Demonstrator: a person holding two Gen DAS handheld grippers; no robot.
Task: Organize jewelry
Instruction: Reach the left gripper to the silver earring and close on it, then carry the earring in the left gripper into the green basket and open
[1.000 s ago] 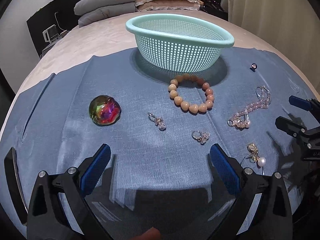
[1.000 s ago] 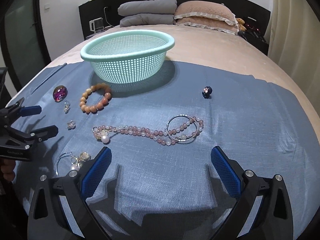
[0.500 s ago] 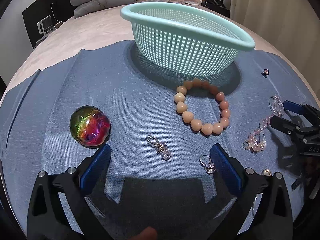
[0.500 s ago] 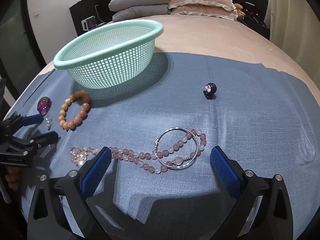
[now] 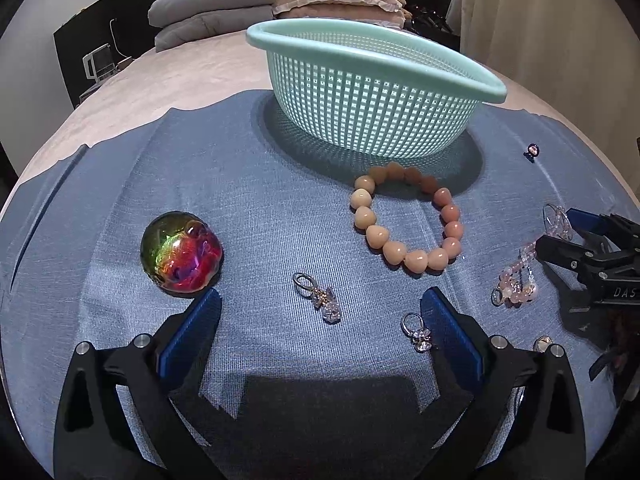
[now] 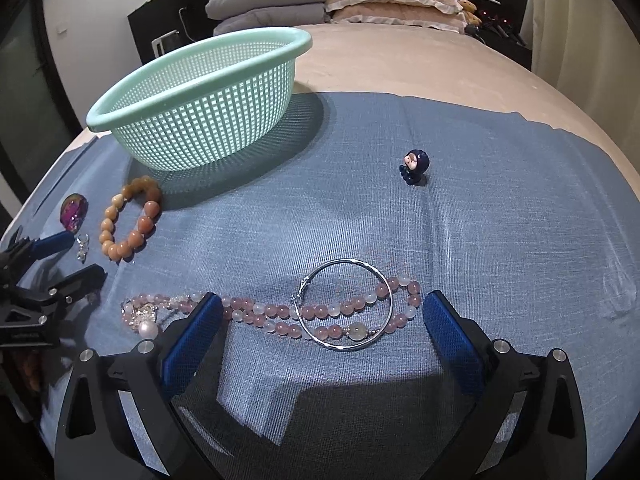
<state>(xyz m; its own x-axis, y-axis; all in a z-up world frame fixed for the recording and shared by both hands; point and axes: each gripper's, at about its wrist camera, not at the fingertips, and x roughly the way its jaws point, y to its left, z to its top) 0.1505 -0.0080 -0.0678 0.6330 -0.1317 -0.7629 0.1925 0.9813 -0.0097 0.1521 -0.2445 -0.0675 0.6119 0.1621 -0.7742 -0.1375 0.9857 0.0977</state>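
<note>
Jewelry lies scattered on a blue cloth (image 5: 248, 200) in front of a mint mesh basket (image 5: 372, 92) (image 6: 200, 108). My left gripper (image 5: 320, 312) is open low over a small crystal earring (image 5: 318, 296), with a second earring (image 5: 416, 330) by its right finger. An iridescent gem (image 5: 182, 258) lies just left, a peach bead bracelet (image 5: 408, 220) (image 6: 130, 220) ahead. My right gripper (image 6: 320, 312) is open around a pink bead necklace (image 6: 280, 316) and a silver hoop (image 6: 346, 306) lying across it. A tiny navy figurine (image 6: 414, 166) stands farther off.
The cloth covers a beige bed (image 6: 400, 56) with grey and pink pillows (image 5: 280, 4) at the headboard. A pearl earring (image 5: 542, 346) lies near the cloth's front edge. Curtains (image 5: 540, 20) hang on the right. Each gripper shows at the edge of the other's view.
Both grippers have moved forward and lower toward the cloth. The left one now frames the crystal earring, and the right one now straddles the necklace and hoop. Nothing has been picked up.
</note>
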